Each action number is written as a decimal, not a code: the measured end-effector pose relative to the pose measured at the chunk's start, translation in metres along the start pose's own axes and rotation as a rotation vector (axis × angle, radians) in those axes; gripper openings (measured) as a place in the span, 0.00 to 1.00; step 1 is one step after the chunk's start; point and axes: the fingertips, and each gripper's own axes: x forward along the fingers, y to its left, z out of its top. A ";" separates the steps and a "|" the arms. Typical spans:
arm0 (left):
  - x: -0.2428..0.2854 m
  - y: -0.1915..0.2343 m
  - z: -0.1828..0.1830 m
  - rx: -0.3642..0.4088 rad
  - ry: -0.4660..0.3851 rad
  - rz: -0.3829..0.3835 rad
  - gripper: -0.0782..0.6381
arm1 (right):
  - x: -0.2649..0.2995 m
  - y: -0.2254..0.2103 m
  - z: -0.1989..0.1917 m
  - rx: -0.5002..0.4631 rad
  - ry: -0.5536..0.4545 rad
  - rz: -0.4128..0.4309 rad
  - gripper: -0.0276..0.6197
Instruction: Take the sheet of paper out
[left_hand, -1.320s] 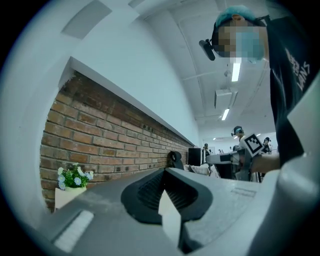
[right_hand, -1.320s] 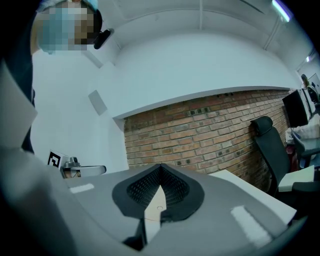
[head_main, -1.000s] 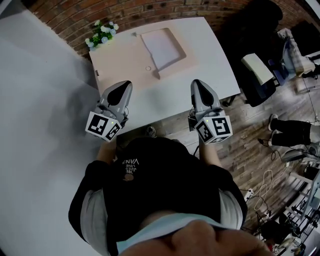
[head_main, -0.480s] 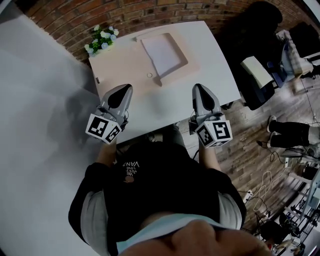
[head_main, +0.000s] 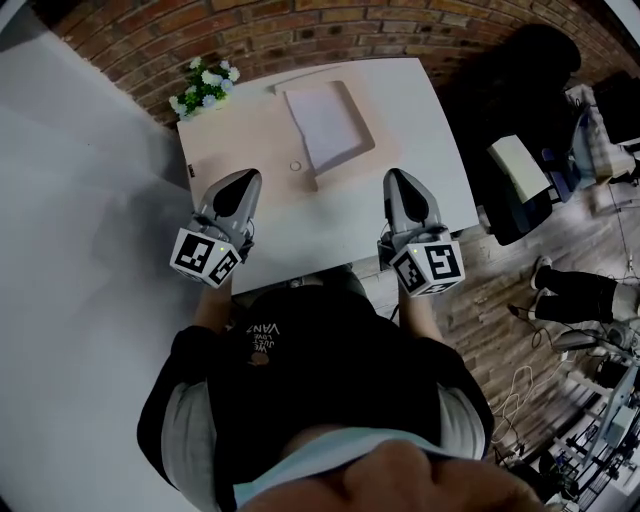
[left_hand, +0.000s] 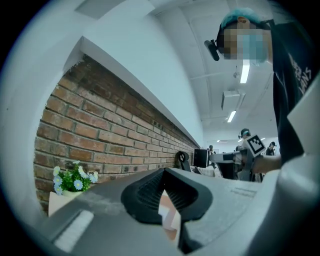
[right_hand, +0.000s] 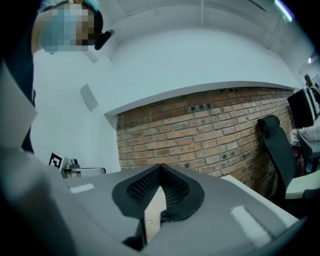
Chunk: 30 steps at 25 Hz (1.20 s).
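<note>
Short of the tray (head_main: 364, 122), over the counter (head_main: 420, 110)
Left gripper (head_main: 242, 180) and right gripper (head_main: 399, 179) hover closed, empty; sheet of paper (head_main: 325, 125) lies in the tray.

White table (head_main: 335, 215), tray (head_main: 363, 118) w/ paper (head_main: 322, 125), flowers (head_main: 205, 84)

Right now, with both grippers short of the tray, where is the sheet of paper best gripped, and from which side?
Probably its near short edge, coming from the person's side with the right gripper, which is shut and must open. The sheet of paper lies flat inside the tray, so a jaw must slide under.
</note>
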 end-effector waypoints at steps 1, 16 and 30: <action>0.003 0.000 0.000 0.000 0.002 0.008 0.11 | 0.003 -0.004 0.001 0.000 0.002 0.005 0.04; 0.051 0.005 -0.013 0.003 0.036 0.074 0.11 | 0.035 -0.052 0.007 0.011 0.029 0.074 0.04; 0.095 0.040 -0.047 -0.076 0.087 0.136 0.11 | 0.052 -0.090 0.007 0.000 0.052 0.067 0.04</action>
